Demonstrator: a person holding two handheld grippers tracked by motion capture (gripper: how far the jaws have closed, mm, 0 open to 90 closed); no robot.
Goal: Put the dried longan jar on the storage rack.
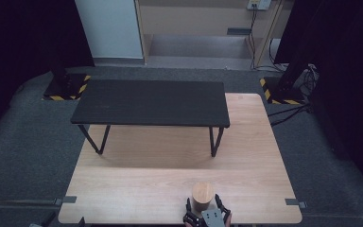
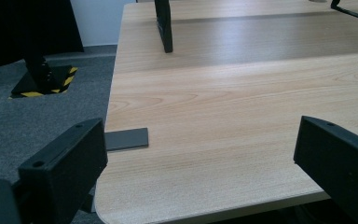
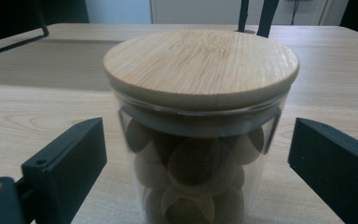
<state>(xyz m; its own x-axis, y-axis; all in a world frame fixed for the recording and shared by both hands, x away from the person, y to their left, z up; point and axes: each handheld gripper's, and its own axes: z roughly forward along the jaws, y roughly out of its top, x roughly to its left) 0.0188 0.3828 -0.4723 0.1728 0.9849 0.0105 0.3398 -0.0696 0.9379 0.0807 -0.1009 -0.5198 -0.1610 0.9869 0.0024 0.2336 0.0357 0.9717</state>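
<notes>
From the high view, a light wooden tabletop (image 1: 170,184) carries a low black bench-like stand with thin metal legs (image 1: 151,103) across its far half. Near the front edge, right of centre, stands a round glass jar with a flat bamboo lid (image 1: 202,196). The right hand-held gripper (image 1: 204,208) reaches in from the bottom edge, one black jaw on each side of the jar, its grey three-cornered plate (image 1: 212,218) on top. Small grey tape strips mark the tabletop's front corners (image 1: 69,199). Dark grey carpet surrounds the table.

The left gripper view adds what the overhead cannot: the left hand-held gripper (image 2: 200,158) has its jaws spread wide with nothing between them, hanging over the tabletop's front left corner beside one grey tape strip (image 2: 127,139). A black stand leg (image 2: 164,25) rises farther off, and a yellow-and-black striped base (image 2: 44,81) sits on the carpet.

The right gripper view shows the jar (image 3: 200,126) close up; through the glass, round brown balls fill it. The right hand-held gripper (image 3: 198,156) is wide open, each jaw standing clear of the glass wall, gripping nothing.
</notes>
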